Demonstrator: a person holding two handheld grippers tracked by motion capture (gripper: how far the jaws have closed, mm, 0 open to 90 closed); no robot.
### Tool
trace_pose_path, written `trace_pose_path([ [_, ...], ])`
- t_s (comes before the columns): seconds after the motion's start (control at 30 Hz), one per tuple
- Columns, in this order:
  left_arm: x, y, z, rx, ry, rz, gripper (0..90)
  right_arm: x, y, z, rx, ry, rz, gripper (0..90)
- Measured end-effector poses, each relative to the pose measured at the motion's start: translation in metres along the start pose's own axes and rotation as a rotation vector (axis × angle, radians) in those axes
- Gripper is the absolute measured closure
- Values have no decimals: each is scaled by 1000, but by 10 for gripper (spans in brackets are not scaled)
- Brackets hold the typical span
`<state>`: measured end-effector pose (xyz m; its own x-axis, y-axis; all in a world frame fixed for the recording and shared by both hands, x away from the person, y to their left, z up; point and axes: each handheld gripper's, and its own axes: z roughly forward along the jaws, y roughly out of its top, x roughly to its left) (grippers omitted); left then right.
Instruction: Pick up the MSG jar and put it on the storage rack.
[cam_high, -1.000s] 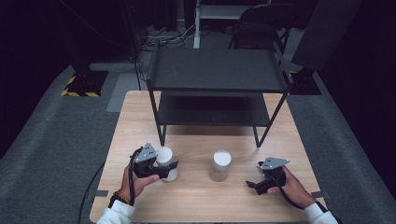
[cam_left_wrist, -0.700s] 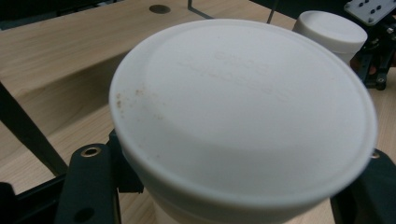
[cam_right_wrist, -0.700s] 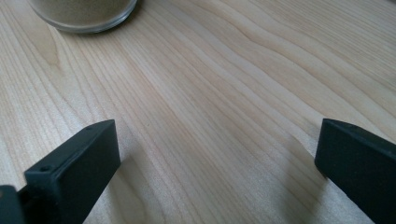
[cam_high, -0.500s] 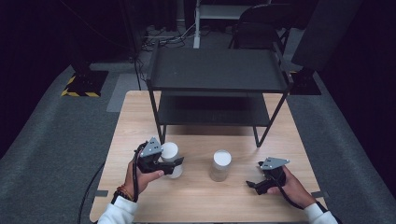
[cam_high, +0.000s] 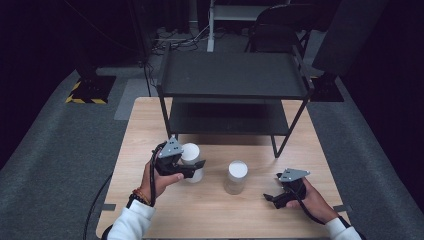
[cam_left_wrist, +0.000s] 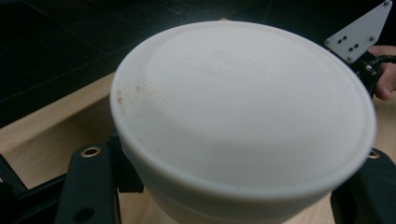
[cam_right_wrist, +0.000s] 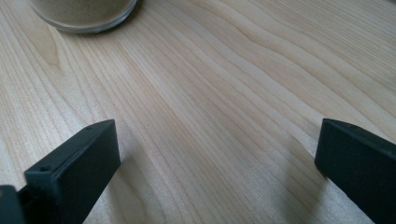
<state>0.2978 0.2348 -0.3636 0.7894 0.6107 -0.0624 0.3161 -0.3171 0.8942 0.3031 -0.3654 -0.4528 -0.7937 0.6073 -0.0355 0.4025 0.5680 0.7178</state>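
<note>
While clamped in left gripper (cam_high: 192, 167) fingers: white-lidded jar (cam_high: 191, 155) (faint brown specks) | right gripper (cam_high: 274, 197) fingers apart

Black tongs (cam_high: 197, 167) with grey three-cornered plates, trailing cables; white sleeves (cam_high: 131, 225), beaded bracelet (cam_high: 140, 196).

Faint raised lettering runs across the white lid (cam_left_wrist: 243, 107), upper centre of the frame, too blurred to read.
</note>
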Motion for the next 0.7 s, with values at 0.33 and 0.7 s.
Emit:
trace_pose_path([
  [0.33, 0, 18, 3, -26, -12, 13, 346, 0, 0, 0, 0, 0, 0, 0],
  [0.7, 1, 41, 9, -40, -31, 37, 346, 0, 0, 0, 0, 0, -1, 0],
])
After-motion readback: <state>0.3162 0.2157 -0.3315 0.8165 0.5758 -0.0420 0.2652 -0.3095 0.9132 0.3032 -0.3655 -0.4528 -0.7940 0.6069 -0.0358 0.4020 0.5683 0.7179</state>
